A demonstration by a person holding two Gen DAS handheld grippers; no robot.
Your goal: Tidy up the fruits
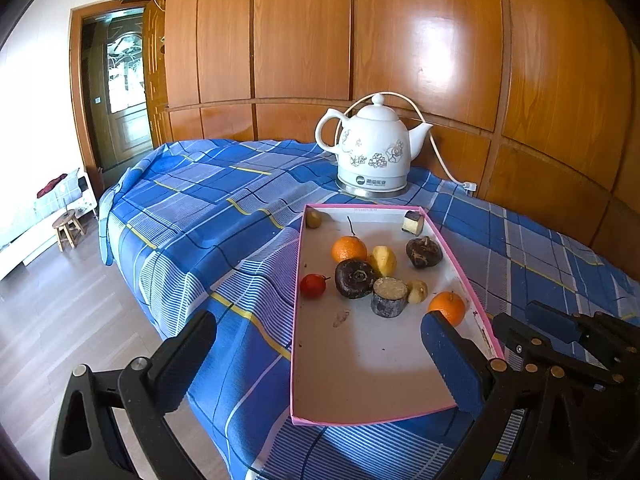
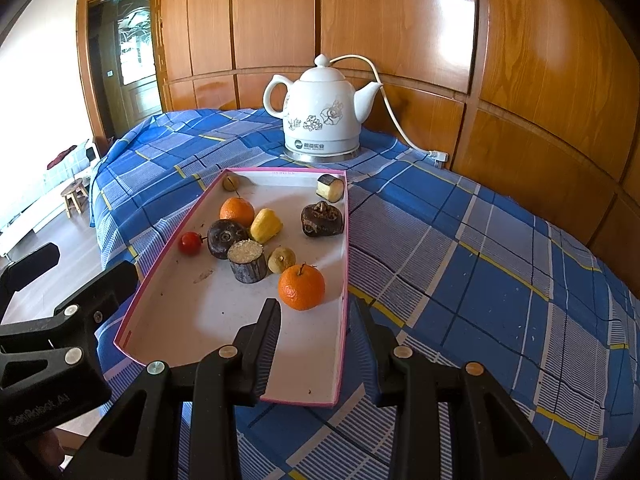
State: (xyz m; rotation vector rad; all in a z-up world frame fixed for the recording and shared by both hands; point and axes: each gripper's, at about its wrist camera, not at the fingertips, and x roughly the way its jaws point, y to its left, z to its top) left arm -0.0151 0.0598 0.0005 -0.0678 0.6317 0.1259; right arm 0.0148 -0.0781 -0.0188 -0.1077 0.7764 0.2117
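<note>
Blue checked cloth covers the desk (image 2: 460, 240); your right hand-held gripper (image 2: 316, 344) straddles the tray's (image 2: 344, 280) right wall unclenched, your left hand-held gripper (image 1: 320, 344) spread wide, both empty.

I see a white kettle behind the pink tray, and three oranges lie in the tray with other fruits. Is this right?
Not quite: the tray holds two oranges, not three. The right wrist view shows one orange toward the far end and another orange nearer the tongs. The rest is right: the white kettle stands behind the tray, and other fruits lie in it.
</note>
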